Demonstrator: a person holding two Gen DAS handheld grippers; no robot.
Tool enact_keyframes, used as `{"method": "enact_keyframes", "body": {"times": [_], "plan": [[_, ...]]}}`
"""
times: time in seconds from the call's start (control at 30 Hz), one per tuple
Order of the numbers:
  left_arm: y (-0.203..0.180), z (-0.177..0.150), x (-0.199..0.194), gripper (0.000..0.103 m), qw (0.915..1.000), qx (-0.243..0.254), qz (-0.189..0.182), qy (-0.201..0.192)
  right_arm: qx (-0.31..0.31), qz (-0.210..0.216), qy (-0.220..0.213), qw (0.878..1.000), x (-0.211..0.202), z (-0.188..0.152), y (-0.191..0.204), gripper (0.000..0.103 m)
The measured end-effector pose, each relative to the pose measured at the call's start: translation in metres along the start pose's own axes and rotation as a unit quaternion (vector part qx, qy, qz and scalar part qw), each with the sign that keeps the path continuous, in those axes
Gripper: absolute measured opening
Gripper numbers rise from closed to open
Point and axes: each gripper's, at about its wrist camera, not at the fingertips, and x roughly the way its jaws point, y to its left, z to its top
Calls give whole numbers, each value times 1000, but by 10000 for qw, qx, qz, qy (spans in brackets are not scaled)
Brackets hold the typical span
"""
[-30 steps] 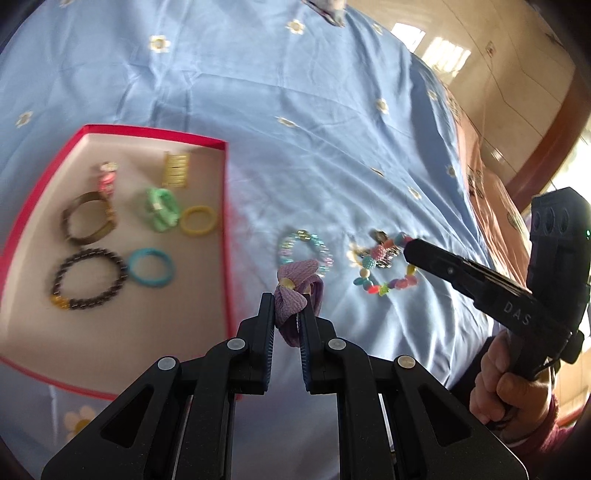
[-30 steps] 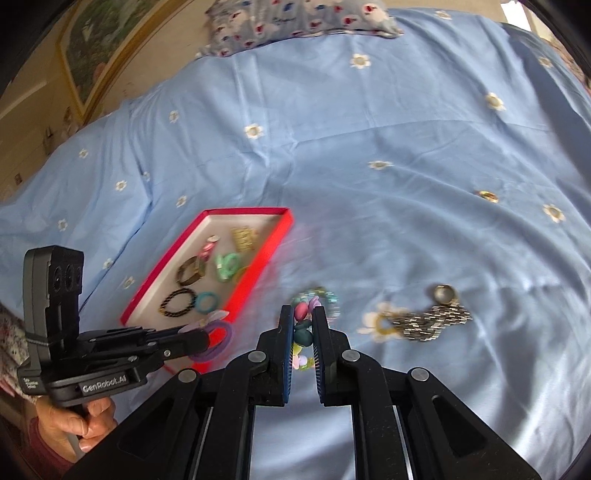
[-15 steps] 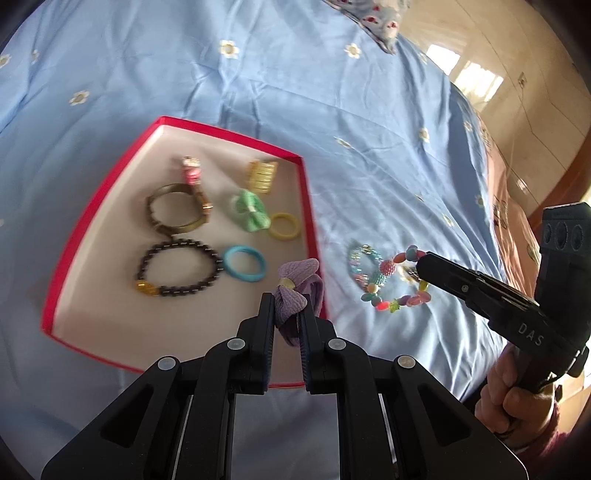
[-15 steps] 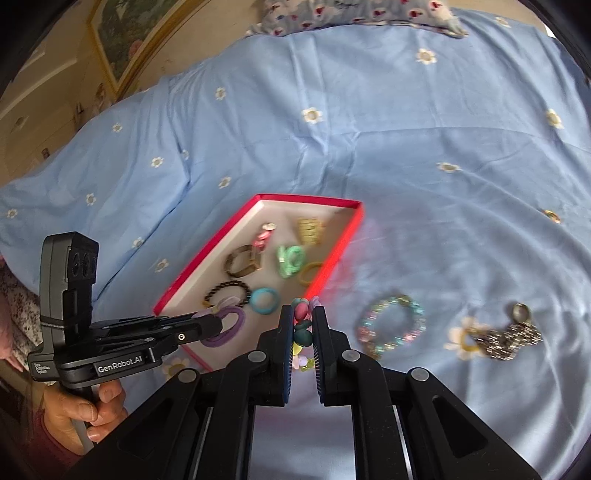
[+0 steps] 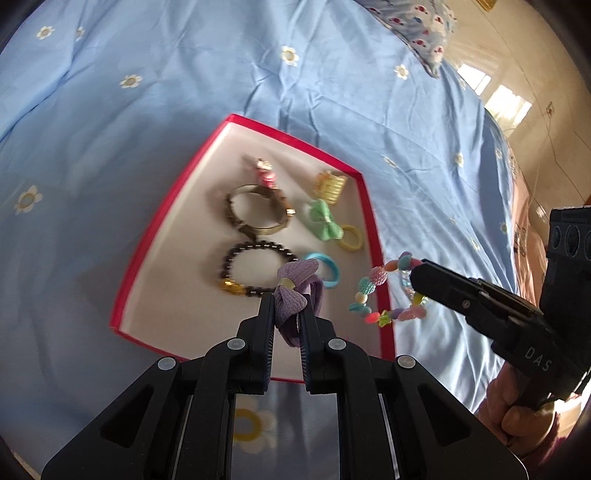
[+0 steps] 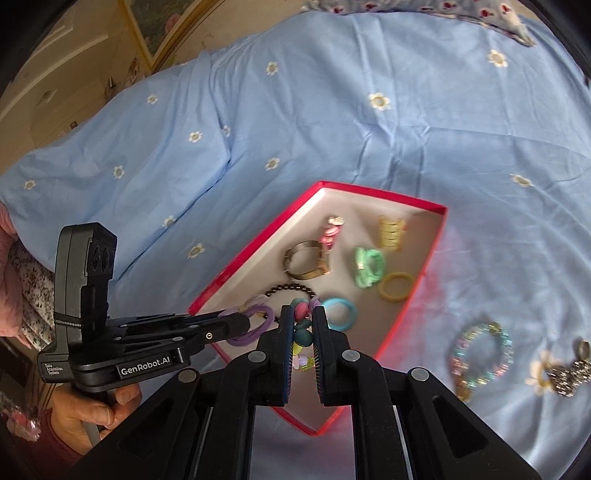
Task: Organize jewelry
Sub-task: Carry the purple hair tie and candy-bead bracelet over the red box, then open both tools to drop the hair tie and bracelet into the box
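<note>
Two hand-held grippers work above a light-blue bedsheet printed with small white daisies (image 6: 369, 122); a floral pillow (image 5: 424, 33) lies at the far edge, tiled floor (image 5: 517, 96) beyond it. The sheet around the tray is bare apart from a pastel beaded bracelet (image 6: 480, 354) and a silver chain with a ring (image 6: 569, 373) to the right.

Shallow red-rimmed cardboard tray (image 5: 369, 206), white inside, holds a bronze bangle (image 5: 258, 214), dark beaded bracelet (image 5: 255, 269), blue ring band (image 5: 325, 269), yellow ring band (image 5: 351, 238), green bow tie (image 5: 323, 219), gold clip (image 5: 330, 184) and pink charm (image 5: 266, 173).

Left gripper (image 5: 287, 314): jaws clamped on a purple bow hair tie (image 5: 295, 291), over the tray's near part. Right gripper (image 6: 303, 325): jaws clamped on a multicoloured chunky bead bracelet (image 5: 384, 291), at the tray's right rim.
</note>
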Motion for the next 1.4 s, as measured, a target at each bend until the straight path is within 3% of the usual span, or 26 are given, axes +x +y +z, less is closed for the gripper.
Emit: {"method": "enact_keyframes", "body": {"times": [0.3, 0.93, 1.17, 1.4], "plan": [[20, 2, 3, 11, 9998, -134, 132, 28, -133, 230, 258, 9993, 32, -1, 14, 9], [35, 5, 30, 13, 9980, -131, 541, 285, 147, -281, 772, 9965, 70, -20, -28, 9], [33, 6, 31, 17, 9979, -128, 567, 297, 47, -352, 813, 9961, 73, -19, -25, 11], [30, 6, 29, 27, 9980, -104, 552, 285, 113, -328, 812, 9961, 71, -18, -25, 14]]}}
